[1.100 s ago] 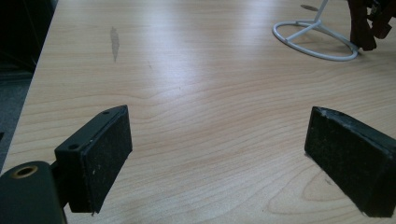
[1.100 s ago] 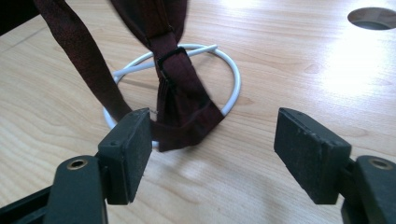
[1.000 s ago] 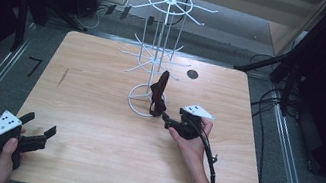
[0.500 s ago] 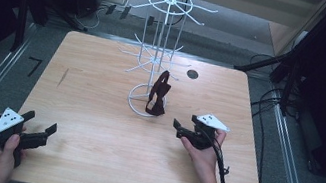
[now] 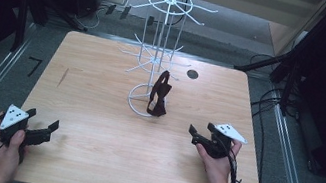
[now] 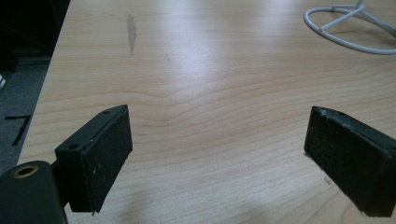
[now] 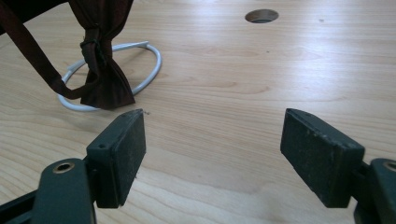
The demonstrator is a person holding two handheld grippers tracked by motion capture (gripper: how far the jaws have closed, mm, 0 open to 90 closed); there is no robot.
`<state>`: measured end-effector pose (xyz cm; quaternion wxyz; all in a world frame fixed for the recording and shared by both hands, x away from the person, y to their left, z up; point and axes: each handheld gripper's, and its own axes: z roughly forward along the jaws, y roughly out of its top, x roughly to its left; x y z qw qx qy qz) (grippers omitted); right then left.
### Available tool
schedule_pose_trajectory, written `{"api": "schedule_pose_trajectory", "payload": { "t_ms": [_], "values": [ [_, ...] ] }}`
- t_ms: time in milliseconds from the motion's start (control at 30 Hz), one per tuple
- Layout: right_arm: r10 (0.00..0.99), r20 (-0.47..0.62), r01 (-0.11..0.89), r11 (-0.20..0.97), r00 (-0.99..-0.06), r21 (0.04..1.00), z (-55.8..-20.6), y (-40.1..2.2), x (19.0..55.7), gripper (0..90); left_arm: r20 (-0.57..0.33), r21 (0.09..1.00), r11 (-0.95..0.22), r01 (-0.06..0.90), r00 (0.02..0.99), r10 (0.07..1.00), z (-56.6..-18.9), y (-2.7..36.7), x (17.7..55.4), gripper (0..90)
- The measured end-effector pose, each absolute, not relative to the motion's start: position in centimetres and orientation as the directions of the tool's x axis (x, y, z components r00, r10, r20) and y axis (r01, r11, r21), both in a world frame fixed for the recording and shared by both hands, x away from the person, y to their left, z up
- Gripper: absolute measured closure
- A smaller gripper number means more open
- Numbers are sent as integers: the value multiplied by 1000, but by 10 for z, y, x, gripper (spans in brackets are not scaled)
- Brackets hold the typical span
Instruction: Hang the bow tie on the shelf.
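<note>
A dark maroon bow tie (image 5: 158, 96) hangs by its strap from a lower arm of the white wire rack (image 5: 160, 45), its bow down at the rack's base ring (image 5: 134, 105). My right gripper (image 5: 199, 132) is to the right of the rack, well apart from the tie. It is open, its jaws have just been opening, and nothing is between them. In the right gripper view the bow tie (image 7: 100, 79) hangs ahead of the left jaw of that gripper (image 7: 212, 149). My left gripper (image 5: 42, 120) rests open and empty at the table's near left corner.
The wooden table (image 5: 96, 110) has a round cable hole (image 5: 192, 74) behind the rack. The left gripper view shows its open gripper (image 6: 217, 154) over bare wood with the base ring (image 6: 345, 28) at the far right. Dark floor and cables surround the table.
My right gripper has drawn away from the bow tie, to the right and toward the near edge. The tie stays hanging on the rack. The left gripper has kept still.
</note>
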<state>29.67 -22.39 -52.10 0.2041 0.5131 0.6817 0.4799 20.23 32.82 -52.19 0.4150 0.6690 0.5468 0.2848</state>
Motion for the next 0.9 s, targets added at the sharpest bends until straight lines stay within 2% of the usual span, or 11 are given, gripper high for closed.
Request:
{"api": "schedule_pose_trajectory", "payload": {
  "t_ms": [200,467,900],
  "values": [
    [907,217,501,-7,-361,865,-522,-239,287,221,-86,864,-40,502,224,971,-522,329,207,84],
    [919,234,510,-42,-317,859,-525,-263,273,209,-57,858,-66,510,223,973,-522,325,213,86],
    [928,238,529,-54,-287,847,-532,-292,251,185,-70,856,-51,515,213,975,-522,326,215,87]
  ]
}}
